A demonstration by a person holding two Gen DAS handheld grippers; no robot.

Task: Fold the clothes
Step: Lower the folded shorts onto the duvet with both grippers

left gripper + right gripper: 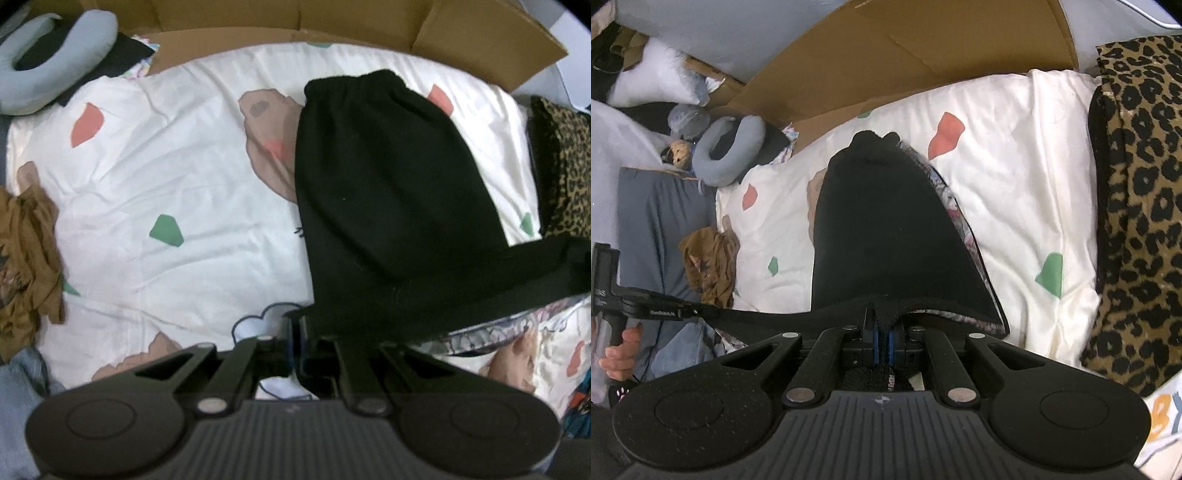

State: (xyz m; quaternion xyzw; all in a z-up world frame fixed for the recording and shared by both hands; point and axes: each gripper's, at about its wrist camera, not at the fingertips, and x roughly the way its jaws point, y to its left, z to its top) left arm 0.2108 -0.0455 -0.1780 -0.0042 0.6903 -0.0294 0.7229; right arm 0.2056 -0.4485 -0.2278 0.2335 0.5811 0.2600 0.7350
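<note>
We hold both grippers clamped tight. Our left gripper points straight down, its jaws pinched together on black cloth. Our right gripper tilts downward and forward, jaws closed on the same cloth's edge. Our left hand wraps bare fingers around its gripper's handle.

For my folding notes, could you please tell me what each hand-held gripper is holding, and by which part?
Both hold the black garment by its near edge: the left hand-held gripper pinches one corner, the right hand-held gripper the other, with the edge stretched between them.
</note>
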